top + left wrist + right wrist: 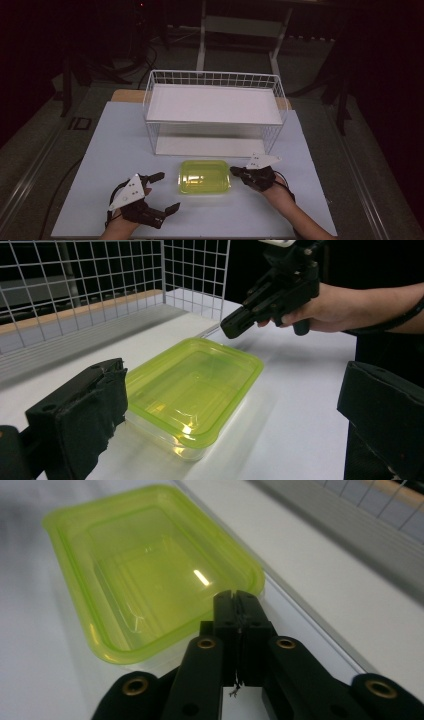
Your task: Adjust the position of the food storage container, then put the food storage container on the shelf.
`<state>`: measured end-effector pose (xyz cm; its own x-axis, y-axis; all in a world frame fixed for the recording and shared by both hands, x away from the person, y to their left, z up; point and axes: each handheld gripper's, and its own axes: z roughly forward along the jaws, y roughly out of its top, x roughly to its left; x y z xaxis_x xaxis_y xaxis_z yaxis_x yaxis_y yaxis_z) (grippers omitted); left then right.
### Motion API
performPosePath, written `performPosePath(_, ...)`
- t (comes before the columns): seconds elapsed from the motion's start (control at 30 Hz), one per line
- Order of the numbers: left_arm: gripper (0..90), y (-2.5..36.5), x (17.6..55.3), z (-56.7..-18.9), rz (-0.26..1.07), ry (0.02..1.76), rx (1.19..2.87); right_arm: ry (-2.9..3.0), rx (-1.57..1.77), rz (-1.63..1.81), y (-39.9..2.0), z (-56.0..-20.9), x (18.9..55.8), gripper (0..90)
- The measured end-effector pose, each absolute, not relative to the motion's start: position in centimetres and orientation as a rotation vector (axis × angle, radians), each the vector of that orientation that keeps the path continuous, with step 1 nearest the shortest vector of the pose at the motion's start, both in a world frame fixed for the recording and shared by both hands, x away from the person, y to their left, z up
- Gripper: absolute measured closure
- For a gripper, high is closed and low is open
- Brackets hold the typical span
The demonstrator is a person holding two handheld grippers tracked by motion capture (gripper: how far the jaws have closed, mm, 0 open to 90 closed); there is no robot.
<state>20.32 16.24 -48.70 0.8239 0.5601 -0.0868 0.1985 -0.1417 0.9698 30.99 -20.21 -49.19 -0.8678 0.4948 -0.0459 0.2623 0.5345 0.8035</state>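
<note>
Centrally on the pale bench point(100, 150) lies the green tub point(204, 176), a shallow translucent box sitting flat and empty, with the white wire rack point(215, 107) just beyond it at twelve o'clock. From the tub, the right gripper point(234, 171) sits at three o'clock, its tip just beside the tub's right rim; whether it touches the rim cannot be told from above. In the right gripper view its fingers point(235, 611) are pressed together with nothing between them, pointing over the near corner of the tub point(150, 570). The left gripper view shows the same right gripper point(231, 326) held in a hand point(325, 307), its closed tip hanging a little above the bench beyond the far corner of the tub point(192, 390). The left gripper point(165, 192) rests at about eight o'clock from the tub, apart from it, its fingers point(156, 176) spread wide and holding nothing. In its own view the two fingers point(80, 415) stand far apart at either side, with the tub lying on the bench ahead between them, untouched. The rack's mesh wall point(100, 275) rises at eleven o'clock in that view, and its lower shelf edge point(350, 535) crosses at two o'clock in the right gripper view. Each gripper carries a grey three-cornered plate point(127, 191) on top.
</note>
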Motion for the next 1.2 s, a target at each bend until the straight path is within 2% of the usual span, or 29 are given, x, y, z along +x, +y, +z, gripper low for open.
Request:
performPosePath(0.07, 0.3, 16.2, 20.4, -48.7, 0.326, 0.598, 1.708, 2.473, 0.640, 1.255, -20.3, -48.8, 30.5, 80.0)
performPosePath(0.13, 0.3, 16.2, 20.4, -48.8, 0.316, 0.598, 1.707, 2.457, 0.664, 1.299, -20.3, -48.4, 30.0, 65.6)
performPosePath(0.17, 0.3, 16.1, 20.4, -48.8, 0.315, 0.598, 1.708, 2.460, 0.679, 1.326, -20.4, -48.1, 29.8, 63.9)
performPosePath(0.2, 0.3, 16.1, 20.4, -48.8, 0.313, 0.598, 1.707, 2.465, 0.681, 1.344, -20.4, -47.9, 29.7, 58.2)
performPosePath(0.23, 0.3, 16.1, 20.4, -48.8, 0.313, 0.598, 1.707, 2.465, 0.681, 1.344, -20.4, -47.9, 29.7, 58.2)
performPosePath(0.3, 0.3, 16.0, 20.4, -48.8, 0.312, 0.600, 1.705, 2.451, 0.671, 1.370, -20.5, -47.6, 29.3, 47.0)
performPosePath(0.43, 0.3, 16.0, 20.5, -48.6, 0.300, 0.613, 1.699, 2.432, 0.690, 1.433, -20.8, -47.2, 28.9, 15.9)
performPosePath(0.57, 0.3, 15.8, 20.6, -48.1, 0.316, 0.609, 1.723, 2.409, 0.688, 1.459, -21.0, -46.7, 28.5, 12.2)
performPosePath(0.7, 0.3, 15.5, 20.9, -47.5, 0.292, 0.632, 1.760, 2.316, 0.745, 1.452, -21.1, -46.4, 28.5, 12.2)
performPosePath(0.87, 0.3, 15.6, 21.7, -46.2, 0.323, 0.688, 1.789, 2.218, 0.756, 1.429, -21.3, -45.7, 28.5, 12.2)
performPosePath(1.1, 0.3, 15.5, 23.1, -44.8, 0.343, 0.729, 1.814, 2.211, 0.729, 1.424, -20.9, -44.7, 28.6, 18.4)
performPosePath(1.2, 0.4, 15.2, 23.8, -44.8, 0.338, 0.749, 1.820, 2.260, 0.723, 1.408, -20.5, -44.9, 29.1, 17.8)
